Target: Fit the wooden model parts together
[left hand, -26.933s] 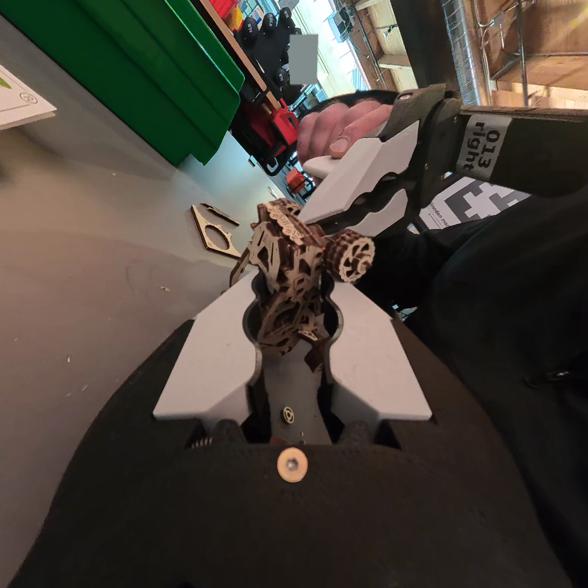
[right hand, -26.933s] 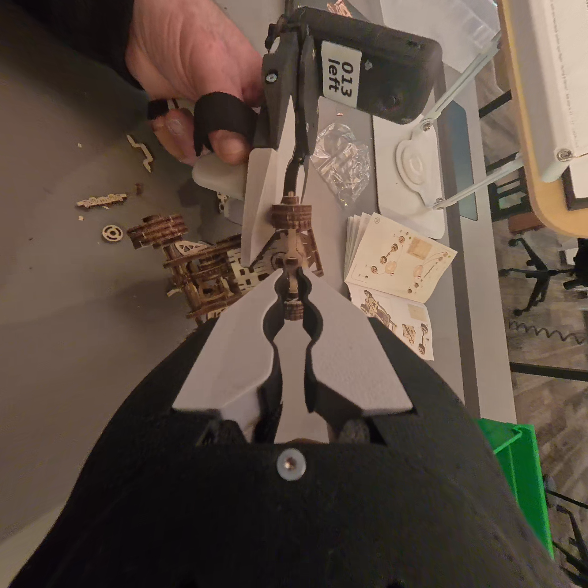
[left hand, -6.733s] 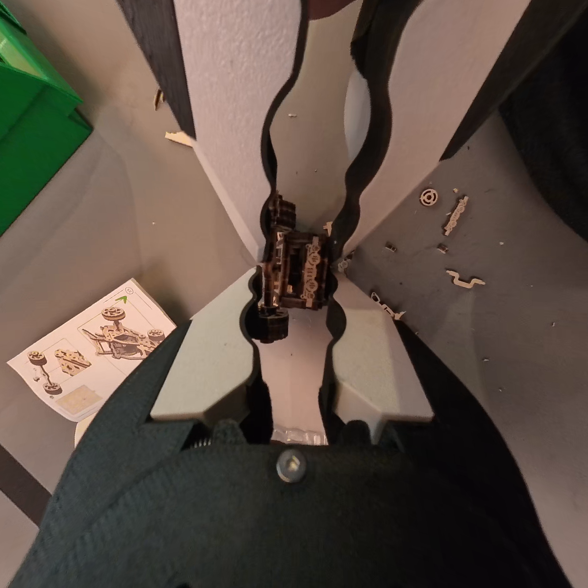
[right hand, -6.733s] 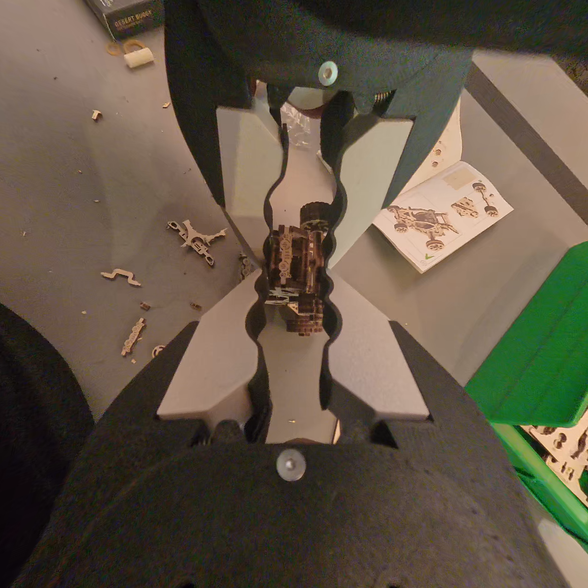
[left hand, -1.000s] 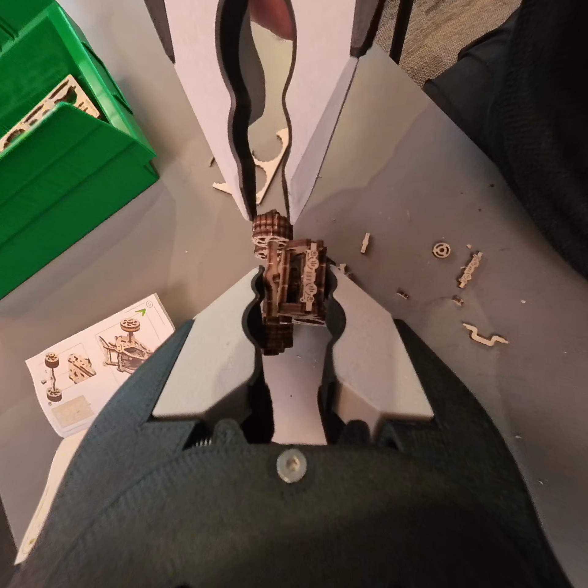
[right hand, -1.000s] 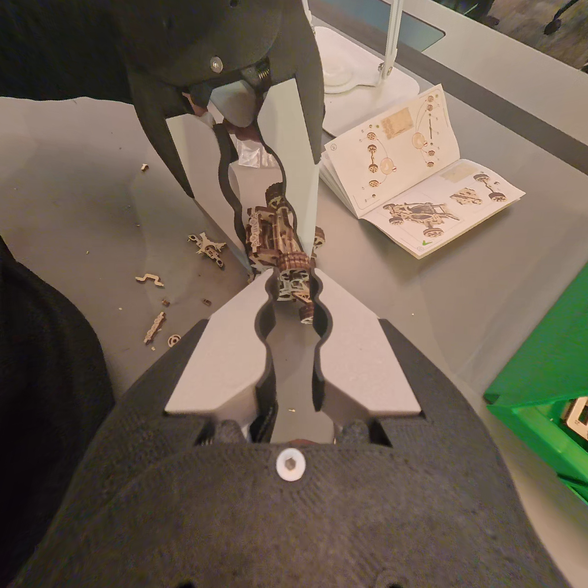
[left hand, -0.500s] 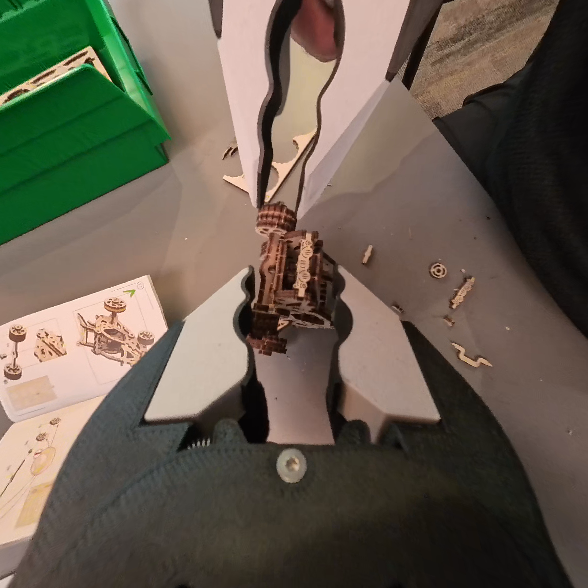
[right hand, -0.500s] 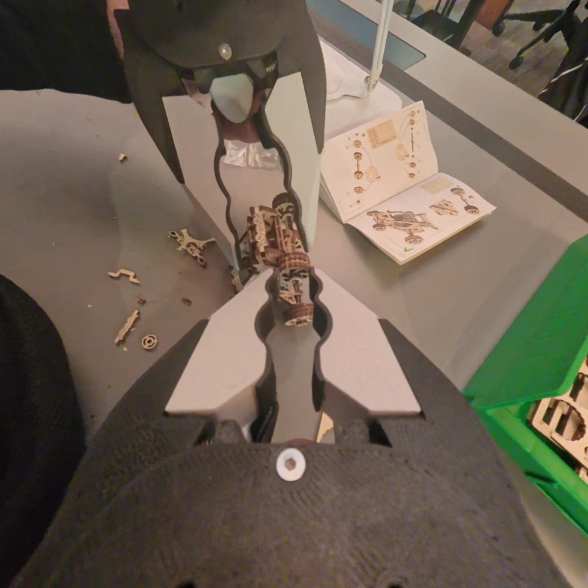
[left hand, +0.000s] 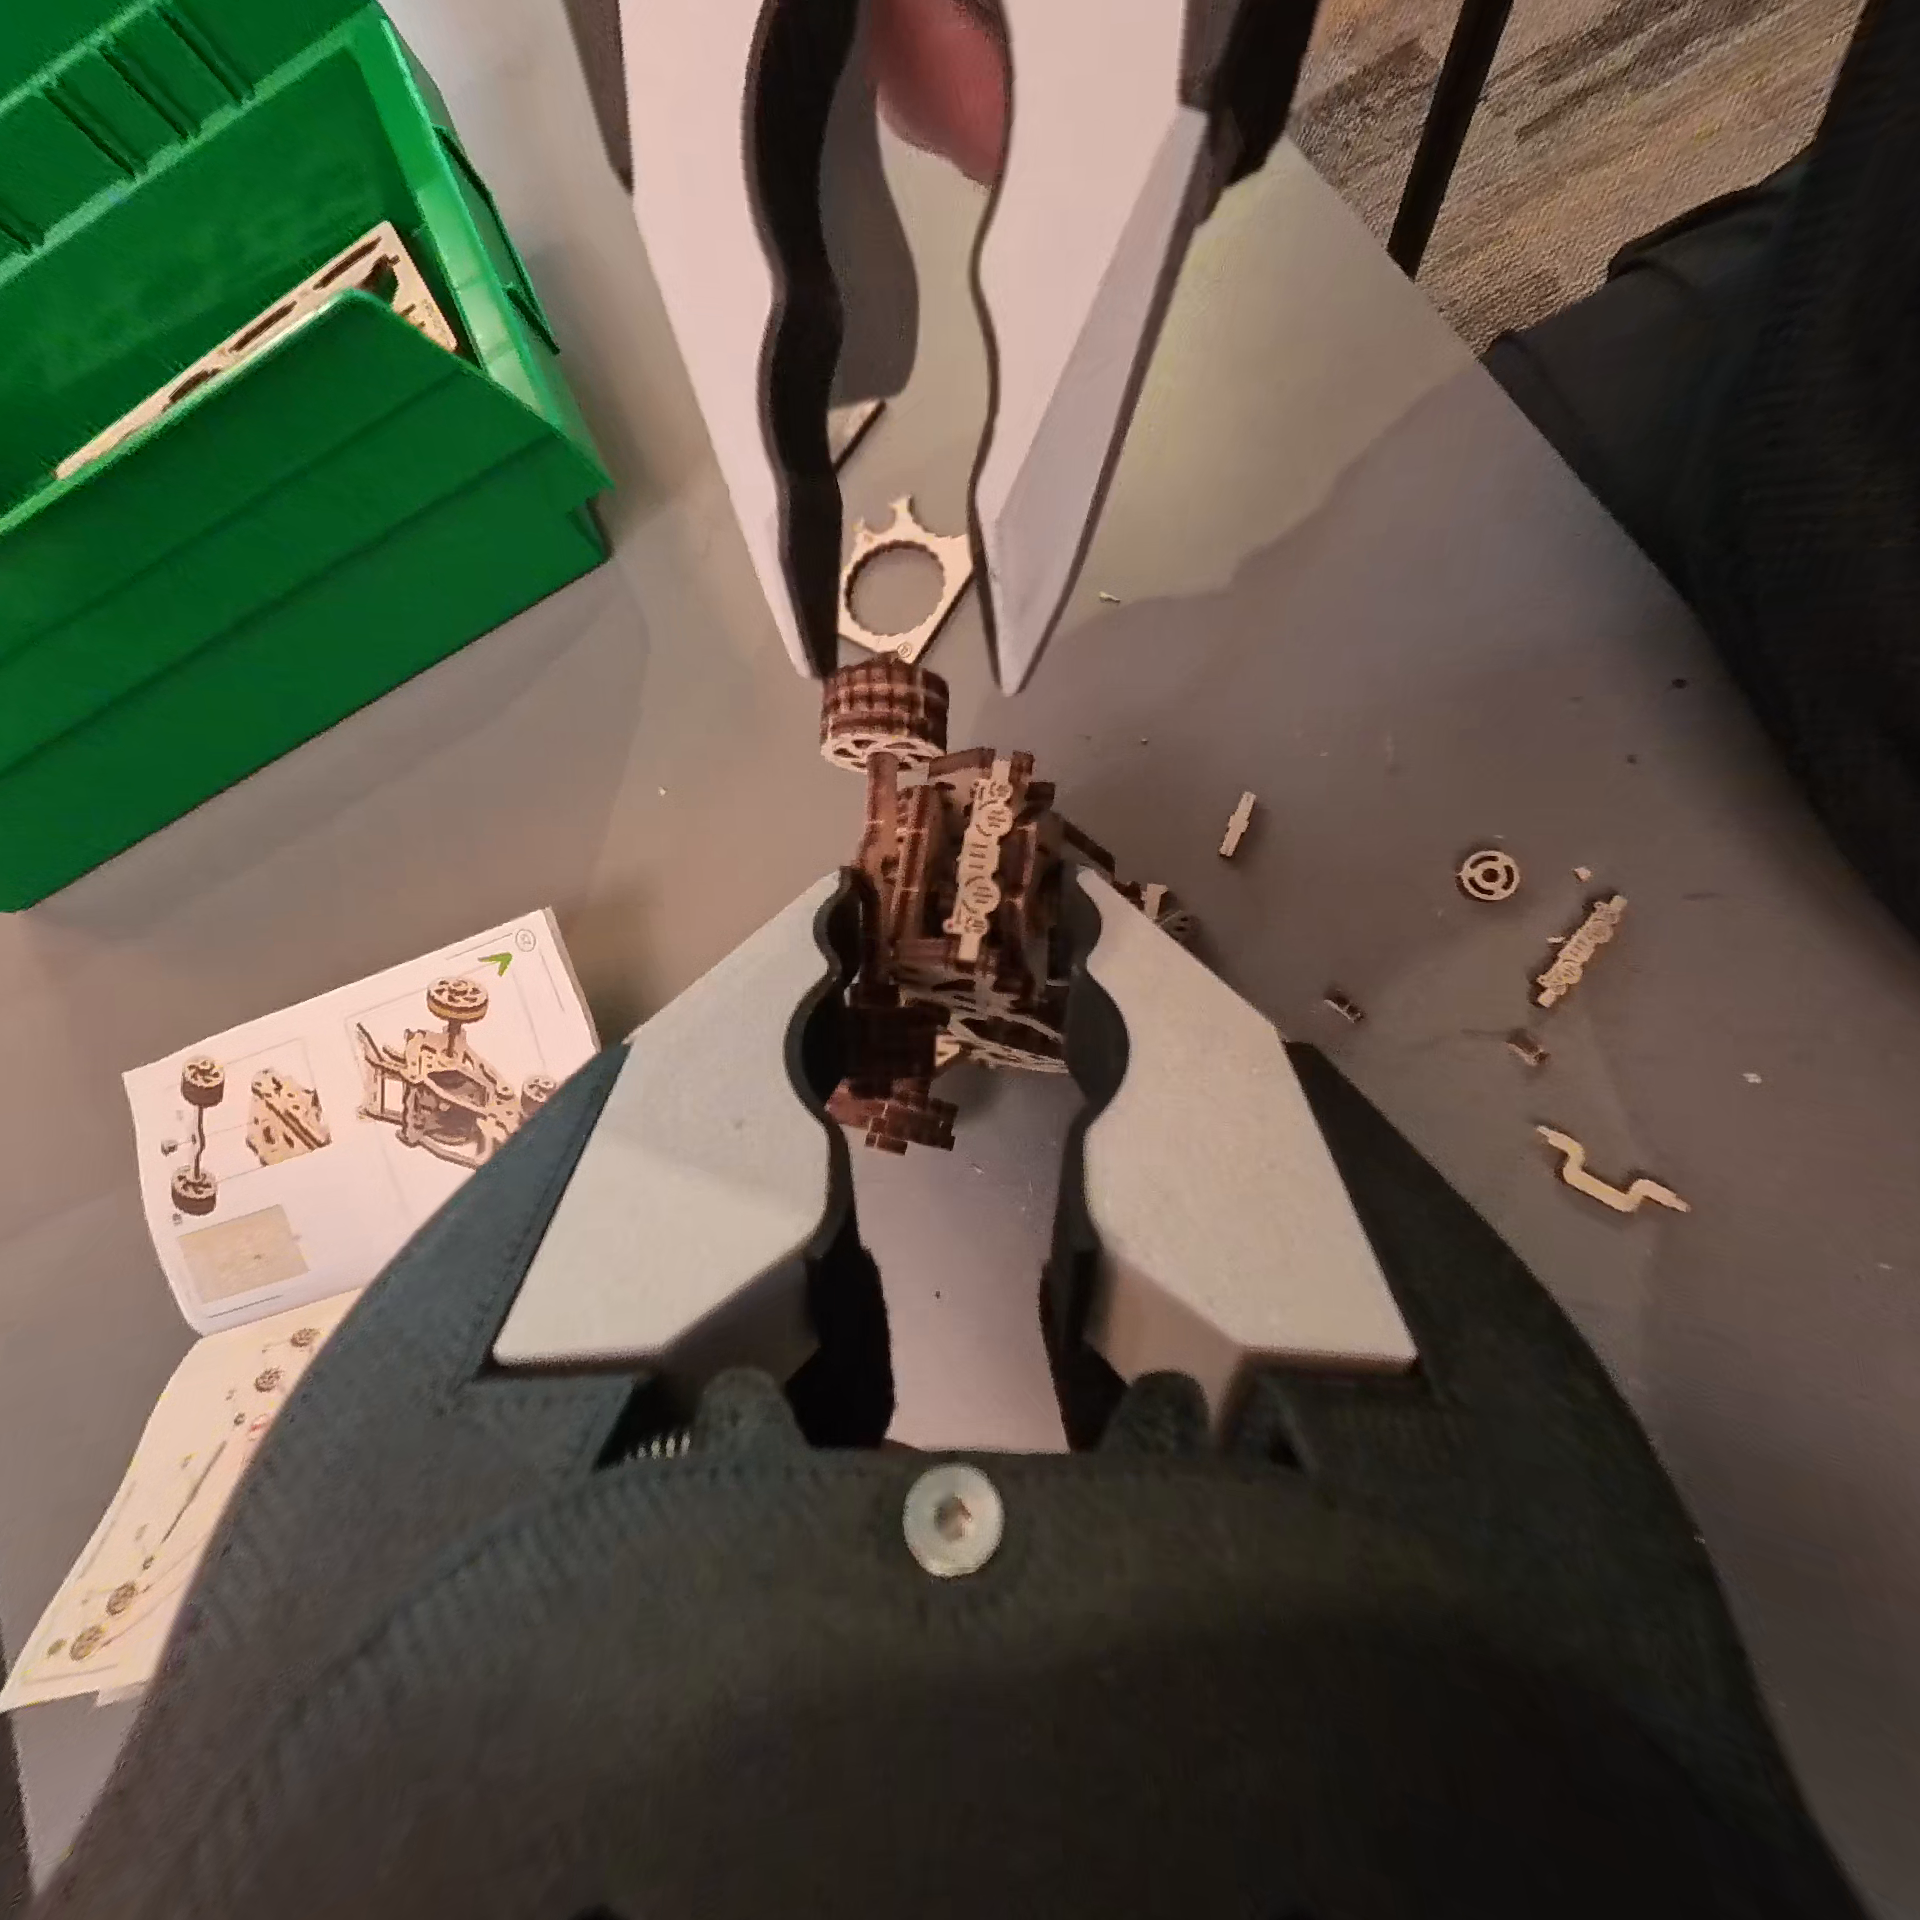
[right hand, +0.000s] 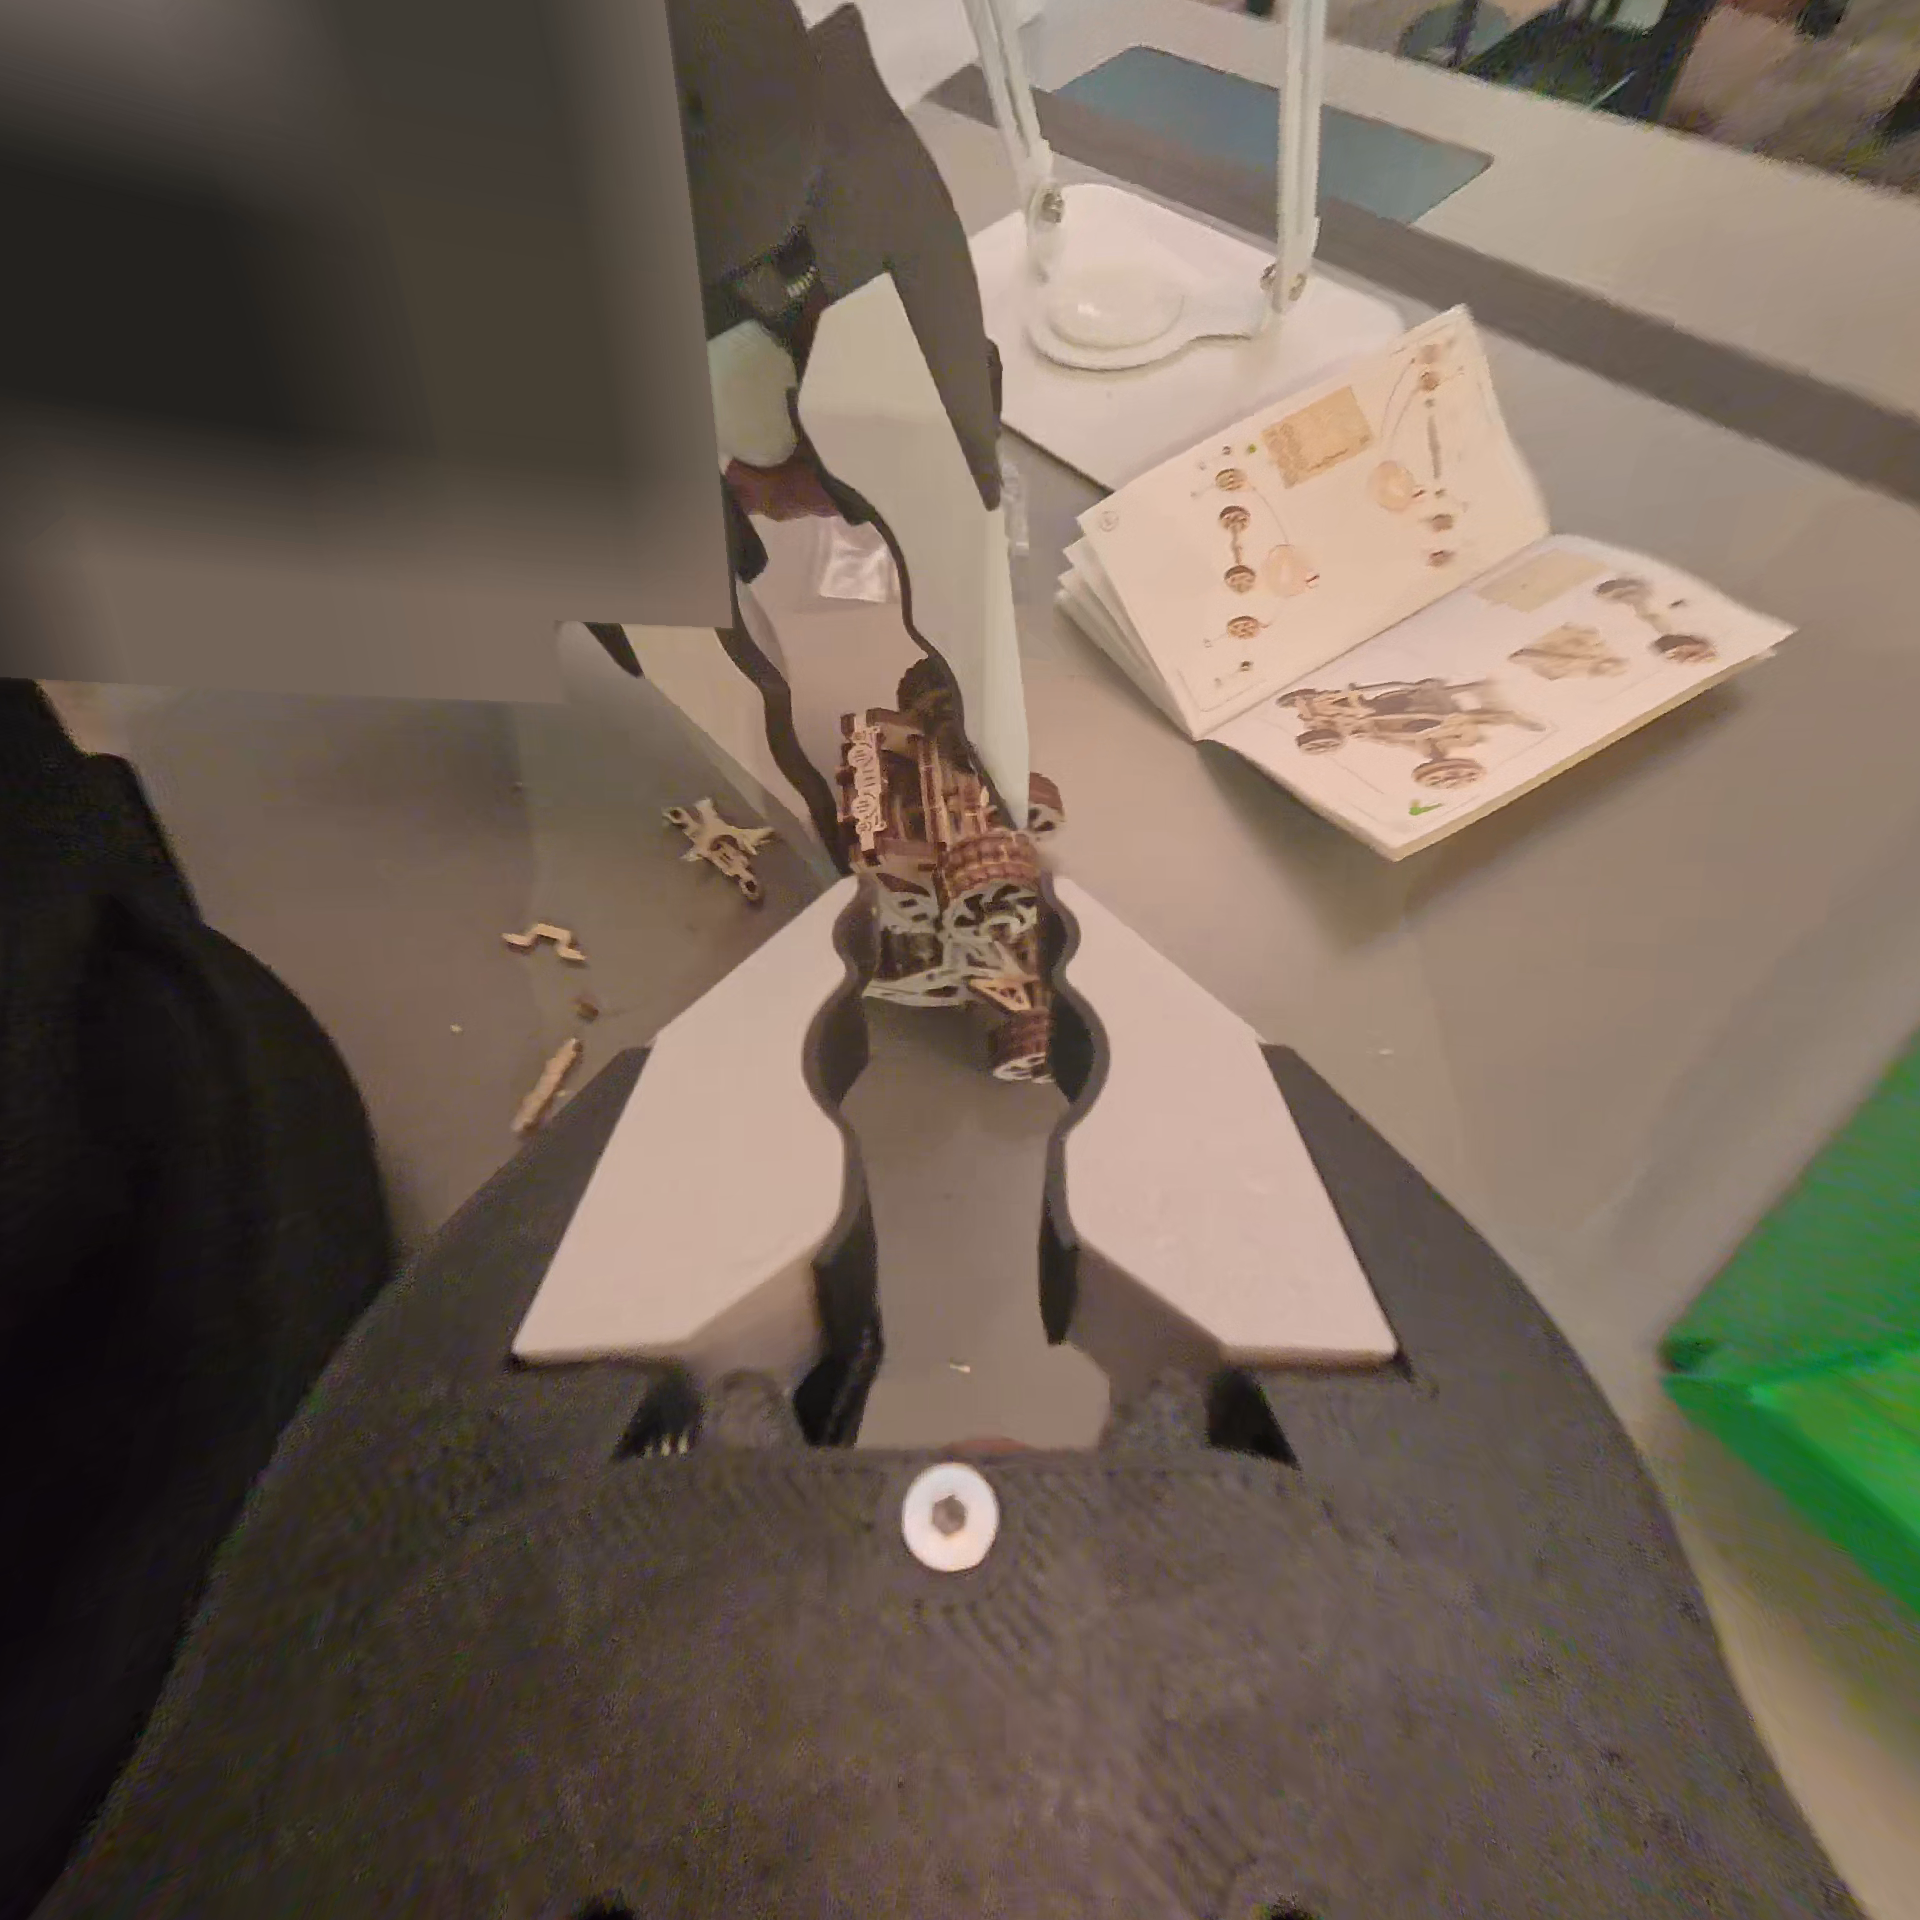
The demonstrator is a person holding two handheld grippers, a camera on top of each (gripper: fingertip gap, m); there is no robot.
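Observation:
The brown wooden model (left hand: 966,914) is clamped between the grey fingers of my left gripper (left hand: 956,894), which holds it above the grey table. One wheel (left hand: 883,717) sticks out on its axle at the far end. My right gripper (left hand: 909,670) comes in from the top, jaws apart. One tip touches the wheel and the other stands clear of it. In the right wrist view the wheel (right hand: 987,862) and the model (right hand: 914,831) lie between my right gripper's (right hand: 958,883) spread tips. The left gripper's fingers (right hand: 966,623) are behind.
A green bin (left hand: 260,468) with wooden sheets stands at the left. An open instruction booklet (left hand: 343,1122) lies near it and also shows in the right wrist view (right hand: 1403,623). Loose wooden bits (left hand: 1600,1184) and a cut-out sheet piece (left hand: 894,592) lie on the table. A white lamp base (right hand: 1143,312) stands behind. The tips of both grippers are at nearly the same place.
My right gripper's jaws have widened around the wheel they were pinching. My left gripper still holds the model, which has tilted a little.

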